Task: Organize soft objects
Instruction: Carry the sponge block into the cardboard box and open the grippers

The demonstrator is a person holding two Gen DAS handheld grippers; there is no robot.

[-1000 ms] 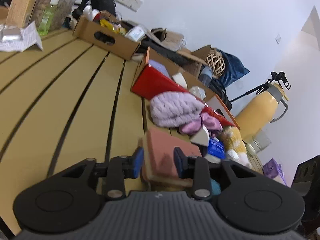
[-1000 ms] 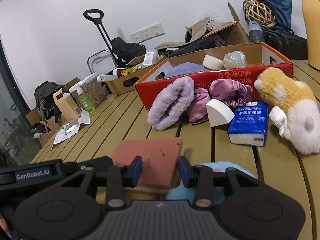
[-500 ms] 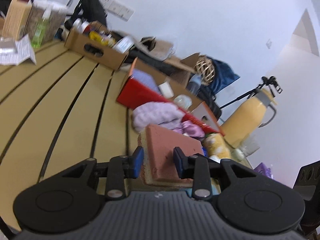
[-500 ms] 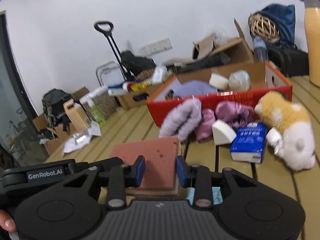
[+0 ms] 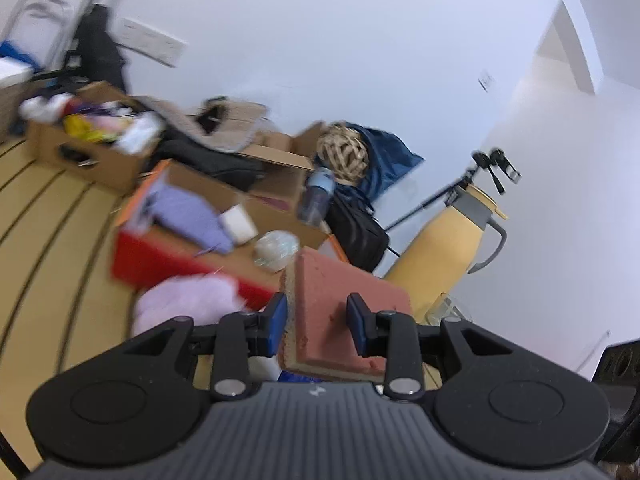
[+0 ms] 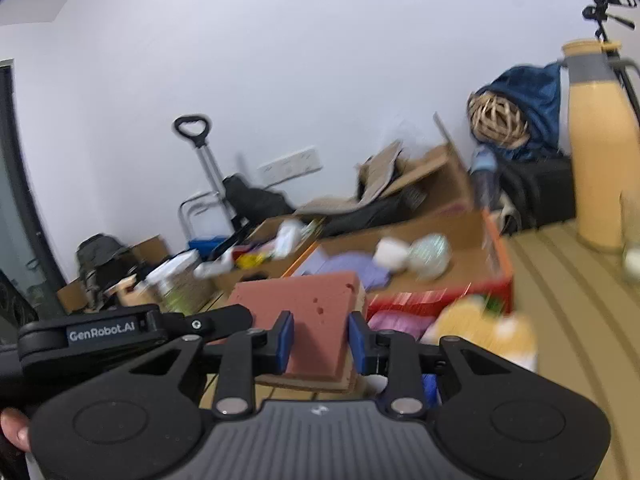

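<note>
A red-brown sponge [image 5: 332, 300] with a tan underside hangs above the slatted table, held from two sides. My left gripper [image 5: 316, 320] is shut on one end of it. My right gripper [image 6: 320, 342] has its jaws closing, and its blue pads press the sponge [image 6: 304, 304] at the other end. Beyond the sponge stands the red cardboard box [image 5: 160, 256], which holds a lavender cloth [image 5: 188, 212], a white block and a clear bundle. A fluffy purple item [image 5: 188, 300] lies in front of the box. A yellow and white plush toy [image 6: 480, 328] shows blurred below the box [image 6: 440, 296].
A yellow thermos jug [image 6: 600, 160] stands at the table's right end. A brown box of bottles [image 5: 84, 152] sits at the far left. The left gripper's black body [image 6: 112, 334] crosses the right wrist view, with a fingertip [image 6: 12, 436] at the edge. Bags and cartons line the wall.
Both grippers closed tighter on the sponge and lifted it off the table. The sponge has risen toward the red box, and the views now look over the box's rim.
</note>
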